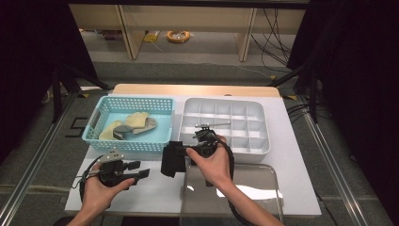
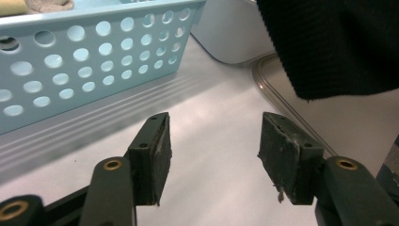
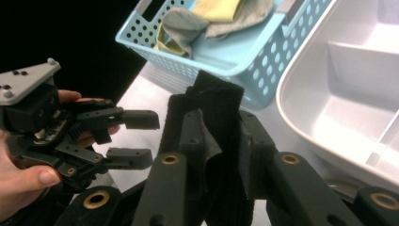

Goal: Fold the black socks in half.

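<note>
A folded black sock (image 3: 217,122) is clamped between the jaws of my right gripper (image 3: 221,129), held a little above the white table in front of the blue basket (image 1: 127,123). From above, the black sock (image 1: 171,159) hangs at the left tip of the right gripper (image 1: 181,155). My left gripper (image 1: 141,170) sits low at the front left, its jaws apart with bare table between them, pointing toward the sock. The same left gripper (image 2: 211,150) is open, with the black sock (image 2: 329,42) at the upper right. Yellow and grey socks (image 1: 129,125) lie in the basket.
A white compartment tray (image 1: 223,129) stands to the right of the basket. A clear shallow tray (image 1: 263,188) lies at the front right under my right forearm. The table's front edge runs just below my hands.
</note>
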A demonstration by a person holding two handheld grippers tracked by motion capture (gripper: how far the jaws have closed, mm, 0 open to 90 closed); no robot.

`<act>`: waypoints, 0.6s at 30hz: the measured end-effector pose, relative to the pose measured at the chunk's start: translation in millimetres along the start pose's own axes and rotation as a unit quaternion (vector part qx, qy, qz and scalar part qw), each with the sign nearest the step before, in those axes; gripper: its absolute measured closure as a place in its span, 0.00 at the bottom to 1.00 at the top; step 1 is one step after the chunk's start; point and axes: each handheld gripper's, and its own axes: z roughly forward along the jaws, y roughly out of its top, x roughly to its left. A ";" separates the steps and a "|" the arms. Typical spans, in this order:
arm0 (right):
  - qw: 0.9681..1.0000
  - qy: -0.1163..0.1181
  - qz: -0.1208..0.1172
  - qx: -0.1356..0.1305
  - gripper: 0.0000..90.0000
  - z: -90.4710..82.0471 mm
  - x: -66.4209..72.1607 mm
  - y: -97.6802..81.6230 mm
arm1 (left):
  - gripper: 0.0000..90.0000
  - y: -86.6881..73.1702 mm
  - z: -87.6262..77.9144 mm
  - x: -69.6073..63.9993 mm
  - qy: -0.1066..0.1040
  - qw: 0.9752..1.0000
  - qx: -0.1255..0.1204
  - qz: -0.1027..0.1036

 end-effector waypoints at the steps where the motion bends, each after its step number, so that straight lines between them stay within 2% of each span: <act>1: 1.000 0.003 0.001 -0.001 0.83 -1.1 0.5 1.0 | 0.48 0.1 0.2 -0.1 0.000 1.000 0.000 0.000; 4: 1.000 0.001 -0.001 -0.006 0.83 -2.5 0.6 2.6 | 0.48 -0.1 1.2 -0.3 0.000 1.000 0.000 -0.001; 5: 1.000 0.008 -0.007 -0.012 0.83 -4.7 -0.4 3.9 | 0.48 -0.5 1.8 -0.7 -0.001 1.000 0.002 -0.001; 8: 1.000 0.000 0.000 -0.012 0.83 -7.2 -0.1 6.1 | 0.48 -0.5 2.2 -1.1 -0.002 1.000 0.007 0.001; 9: 1.000 0.006 -0.001 -0.014 0.83 -8.6 -0.2 6.7 | 0.48 -0.3 2.1 -1.6 -0.001 1.000 0.007 0.001; 18: 0.999 -0.002 -0.003 -0.033 0.83 -18.6 -3.4 17.2 | 0.48 -2.1 0.8 0.1 -0.001 1.000 0.004 0.000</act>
